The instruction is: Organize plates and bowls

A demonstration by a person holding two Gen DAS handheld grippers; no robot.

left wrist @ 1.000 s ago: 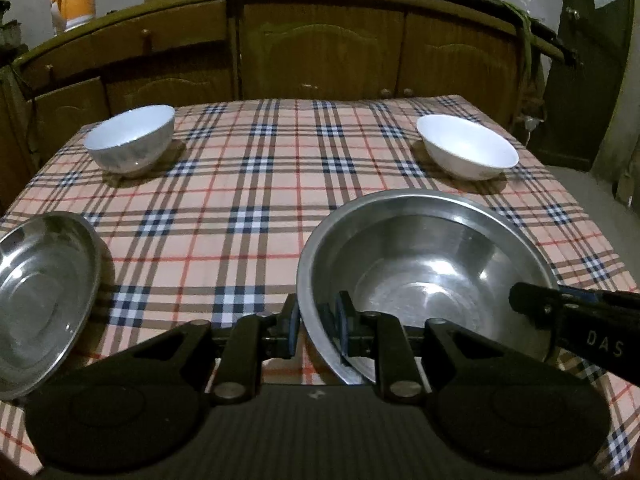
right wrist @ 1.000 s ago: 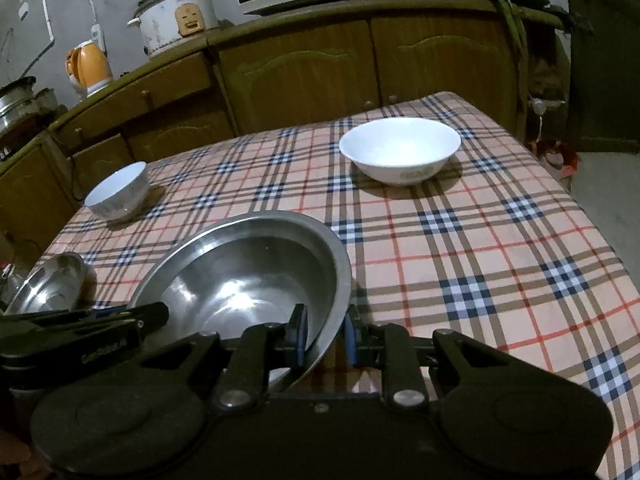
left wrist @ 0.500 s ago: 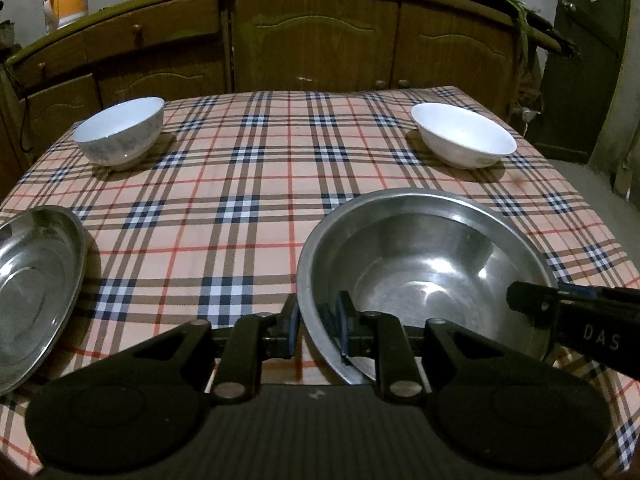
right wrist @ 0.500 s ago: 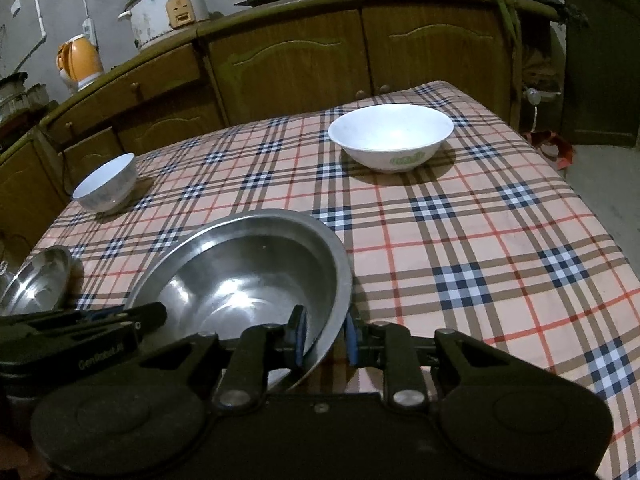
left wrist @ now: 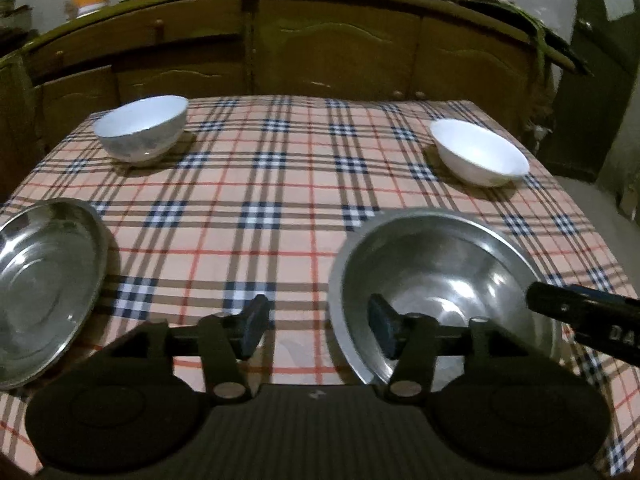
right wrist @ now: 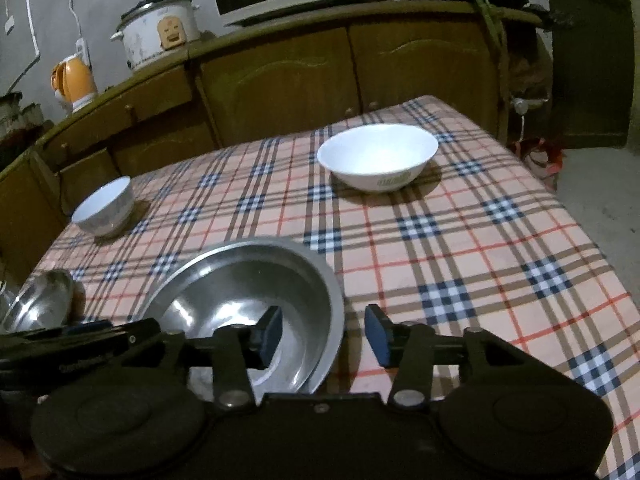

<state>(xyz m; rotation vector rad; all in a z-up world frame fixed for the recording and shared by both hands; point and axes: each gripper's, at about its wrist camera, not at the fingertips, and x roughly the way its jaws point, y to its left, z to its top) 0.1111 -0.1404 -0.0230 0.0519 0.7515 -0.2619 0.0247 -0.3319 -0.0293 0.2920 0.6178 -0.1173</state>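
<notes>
Both grippers, left and right, just released steel bowl at near edge; plate, white bowls unstacked.

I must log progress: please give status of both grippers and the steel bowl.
Left gripper, right gripper: jaws just opened, open astride rim. Steel bowl released, on tablecloth. Nothing in the way.

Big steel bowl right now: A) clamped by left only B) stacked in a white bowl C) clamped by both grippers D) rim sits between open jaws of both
D: the steel bowl rests on the tablecloth, its rim in the gap of the left gripper and right gripper, whose jaws have just been opening.
</notes>
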